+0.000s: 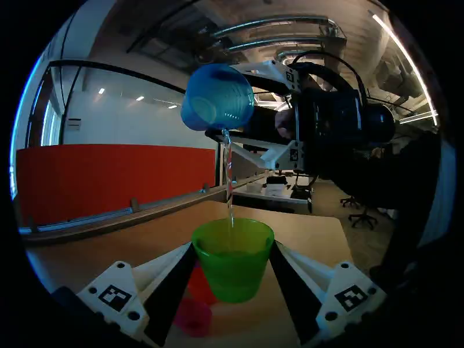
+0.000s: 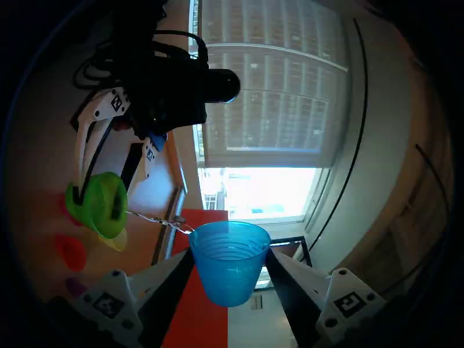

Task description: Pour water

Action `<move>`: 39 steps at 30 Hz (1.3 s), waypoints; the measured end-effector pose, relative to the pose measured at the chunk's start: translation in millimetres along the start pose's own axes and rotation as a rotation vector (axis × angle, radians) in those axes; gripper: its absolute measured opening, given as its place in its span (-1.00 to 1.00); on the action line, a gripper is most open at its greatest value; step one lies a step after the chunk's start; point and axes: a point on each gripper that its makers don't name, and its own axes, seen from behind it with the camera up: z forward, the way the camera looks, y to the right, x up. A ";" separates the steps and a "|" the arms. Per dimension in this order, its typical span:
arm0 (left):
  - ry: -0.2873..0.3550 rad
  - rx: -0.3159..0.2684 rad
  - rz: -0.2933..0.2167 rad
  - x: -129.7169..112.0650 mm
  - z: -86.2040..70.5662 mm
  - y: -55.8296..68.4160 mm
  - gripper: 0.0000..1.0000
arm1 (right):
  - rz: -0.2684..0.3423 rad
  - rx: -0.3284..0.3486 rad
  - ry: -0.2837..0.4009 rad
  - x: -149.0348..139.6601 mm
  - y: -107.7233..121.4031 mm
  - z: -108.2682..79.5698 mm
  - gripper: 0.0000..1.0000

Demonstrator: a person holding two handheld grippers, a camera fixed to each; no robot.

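Note:
My left gripper (image 1: 232,272) is shut on a green cup (image 1: 233,264), held upright above the wooden table (image 1: 145,243). Above it my right gripper (image 1: 258,110) holds a blue cup (image 1: 217,97) tipped on its side. A thin stream of water (image 1: 229,180) falls from the blue cup's rim into the green cup. In the right gripper view my right gripper (image 2: 229,272) is shut on the blue cup (image 2: 228,261), water (image 2: 156,220) runs from its rim to the green cup (image 2: 100,204), and my left gripper (image 2: 107,168) grips that cup.
Red and pink cups (image 1: 197,301) stand on the table under the green cup; in the right gripper view red, yellow and purple cups (image 2: 72,250) lie near it. An orange partition (image 1: 116,180) runs along the table's far edge. Office chairs (image 1: 362,217) stand at the right.

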 end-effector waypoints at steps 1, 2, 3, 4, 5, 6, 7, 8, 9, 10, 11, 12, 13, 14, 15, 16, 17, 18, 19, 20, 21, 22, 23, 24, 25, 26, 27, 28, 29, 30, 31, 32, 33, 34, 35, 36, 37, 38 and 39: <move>0.000 0.000 0.000 -0.1 0.0 -0.1 0.71 | -0.003 0.001 0.000 0.0 -0.1 0.0 0.78; 0.001 -0.001 -0.001 -0.2 -0.1 -0.3 0.71 | -0.006 0.001 0.000 0.0 -0.2 -0.1 0.78; 0.001 0.000 -0.001 -0.4 -0.2 -0.5 0.71 | -0.011 0.001 0.000 -0.1 -0.2 -0.1 0.78; 0.001 0.000 -0.002 -0.6 -0.3 -0.6 0.71 | -0.016 0.000 -0.001 -0.2 -0.2 -0.1 0.78; 0.001 0.001 -0.002 -0.8 -0.5 -0.8 0.71 | -0.023 -0.001 -0.001 -0.2 -0.1 -0.1 0.78; 0.001 0.001 -0.002 -1.0 -0.6 -0.9 0.71 | -0.027 -0.001 -0.002 -0.2 -0.3 -0.1 0.78; 0.001 0.002 -0.002 -1.2 -0.7 -1.1 0.71 | -0.031 0.000 -0.002 -0.2 -0.5 -0.1 0.78; 0.001 0.002 -0.002 -1.5 -0.8 -1.2 0.71 | -0.035 0.000 -0.002 -0.1 -0.7 -0.1 0.78; 0.001 0.002 -0.002 -1.4 -0.9 -1.4 0.71 | -0.037 0.000 -0.002 -0.2 -0.8 0.0 0.78; 0.001 0.003 -0.002 -1.3 -0.9 -1.5 0.71 | -0.038 0.000 -0.002 -0.4 -0.9 0.2 0.78; 0.001 0.003 -0.002 -1.2 -1.0 -1.6 0.71 | -0.040 -0.001 -0.002 -0.6 -1.0 0.4 0.78; 0.002 0.004 -0.002 -0.9 -1.0 -1.6 0.70 | -0.040 -0.001 -0.001 -0.7 -1.1 0.4 0.78; 0.002 0.004 -0.001 -0.6 -1.0 -1.6 0.70 | -0.041 0.000 -0.001 -0.8 -1.1 0.5 0.78; 0.003 0.005 -0.001 -0.2 -1.0 -1.5 0.70 | -0.041 0.000 -0.001 -0.9 -1.1 0.6 0.78; 0.003 0.005 -0.001 0.1 -1.0 -1.5 0.71 | -0.042 0.000 -0.001 -0.8 -1.2 0.6 0.78; 0.004 0.005 -0.001 0.3 -1.0 -1.5 0.71 | -0.042 0.000 0.000 -0.7 -1.2 0.5 0.78; 0.004 0.006 -0.001 0.5 -1.0 -1.5 0.70 | -0.043 0.000 0.000 -0.5 -1.3 0.4 0.78; 0.005 0.006 -0.001 0.7 -1.1 -1.6 0.71 | -0.042 0.000 0.000 -0.6 -1.3 0.3 0.78; 0.005 0.007 -0.001 0.9 -1.2 -1.6 0.71 | -0.041 0.000 0.000 -0.7 -1.3 0.2 0.78; 0.005 0.007 -0.001 1.1 -1.3 -1.7 0.71 | -0.039 -0.001 0.001 -0.8 -1.3 0.1 0.78; 0.005 0.007 -0.001 1.2 -1.4 -1.6 0.71 | -0.036 -0.001 0.001 -0.8 -1.2 -0.1 0.78; 0.006 0.007 0.000 1.4 -1.5 -1.5 0.71 | -0.032 -0.002 0.002 -0.8 -0.9 -0.3 0.78; 0.006 0.007 0.000 1.6 -1.6 -1.3 0.70 | -0.028 -0.003 0.003 -0.8 -0.7 -0.5 0.78; 0.006 0.007 0.000 1.7 -1.6 -1.4 0.71 | -0.023 -0.005 0.004 -0.8 -0.1 -0.7 0.78; 0.005 0.008 0.001 1.7 -1.7 -1.4 0.71 | -0.017 -0.007 0.004 -0.7 0.6 -1.0 0.78; 0.005 0.008 0.001 1.8 -1.7 -1.5 0.71 | -0.011 -0.009 0.005 -0.6 1.4 -1.3 0.78; 0.005 0.008 0.001 2.0 -1.8 -1.7 0.71 | -0.004 -0.010 0.006 -0.5 1.7 -1.6 0.78; 0.005 0.009 0.001 2.1 -1.9 -1.9 0.71 | 0.004 -0.012 0.006 -0.5 2.0 -2.0 0.78; 0.006 0.010 0.002 2.3 -2.1 -2.1 0.70 | 0.013 -0.013 0.007 -0.4 2.3 -2.4 0.78; 0.006 0.010 0.001 2.2 -2.3 -2.4 0.71 | 0.022 -0.012 0.008 -0.4 1.8 -2.7 0.78; 0.006 0.011 0.001 2.2 -2.5 -2.7 0.71 | 0.032 -0.010 0.009 -0.5 1.0 -3.0 0.78; 0.006 0.012 0.001 2.1 -2.8 -3.1 0.71 | 0.043 -0.009 0.010 -0.6 0.2 -3.3 0.78; 0.006 0.013 0.001 2.1 -3.0 -3.2 0.71 | 0.053 -0.007 0.010 -1.1 -0.6 -3.3 0.78; 0.006 0.014 0.001 2.1 -3.2 -3.4 0.71 | 0.064 -0.006 0.010 -1.6 -1.6 -3.3 0.78; 0.005 0.015 0.001 2.0 -3.4 -3.5 0.70 | 0.076 -0.004 0.010 -2.2 -2.6 -3.3 0.78; 0.005 0.016 0.002 2.1 -3.6 -3.7 0.70 | 0.089 -0.005 0.011 -3.1 -3.0 -3.4 0.78; 0.005 0.017 0.002 2.1 -3.9 -3.8 0.70 | 0.104 -0.005 0.011 -3.9 -3.3 -3.4 0.78; 0.005 0.019 0.003 2.2 -4.2 -3.9 0.70 | 0.119 -0.006 0.011 -4.9 -3.7 -3.5 0.78; 0.004 0.019 0.003 2.2 -4.4 -4.1 0.70 | 0.140 -0.007 0.012 -5.8 -4.1 -3.6 0.78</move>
